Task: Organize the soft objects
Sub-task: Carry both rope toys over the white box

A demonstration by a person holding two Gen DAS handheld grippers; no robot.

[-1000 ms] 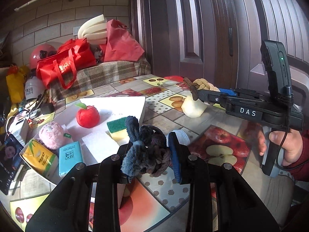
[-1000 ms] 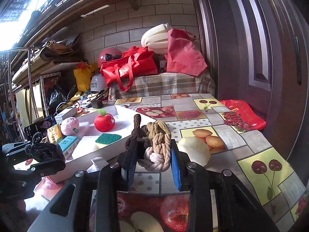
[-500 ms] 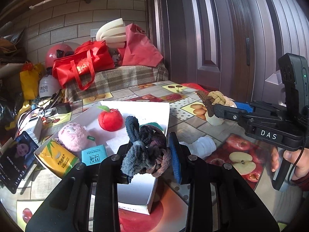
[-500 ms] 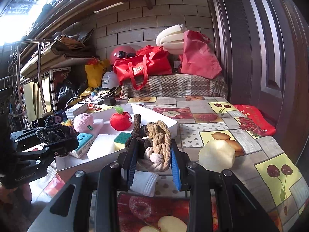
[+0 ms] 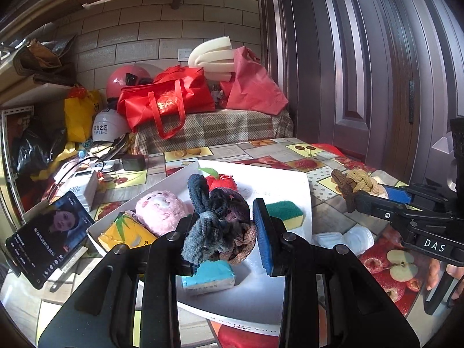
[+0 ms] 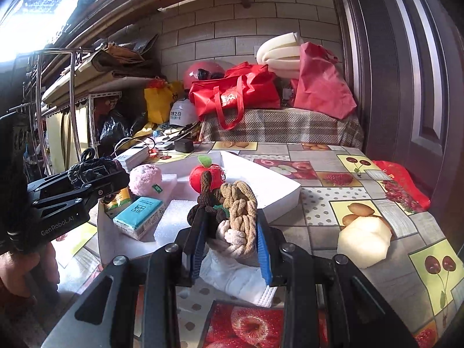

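My left gripper [image 5: 224, 232] is shut on a dark grey-brown knotted cloth toy [image 5: 217, 226], held over the near part of the white tray [image 5: 301, 185]. My right gripper [image 6: 229, 232] is shut on a tan, brown and cream knotted rope toy [image 6: 235, 211], above a white folded cloth [image 6: 240, 281] on the table beside the tray [image 6: 278, 191]. In the tray lie a red plush apple [image 6: 213, 174], a pink plush ball [image 5: 161, 211], a green-yellow sponge [image 5: 285, 210], a teal tissue pack [image 6: 139, 213] and a yellow pack [image 5: 124, 233].
A pale foam lump [image 6: 365, 239] sits on the fruit-print tablecloth at right. A phone [image 5: 46, 237] leans at the table's left edge, with cables and boxes behind it. Red bags [image 6: 235, 95] and helmets are piled on a plaid-covered bench beyond. A dark door stands on the right.
Both grippers have shifted leftwards with their toys still clamped. The left one now hangs over the tray instead of beside it; the right one has moved off the foam lump toward the tray.
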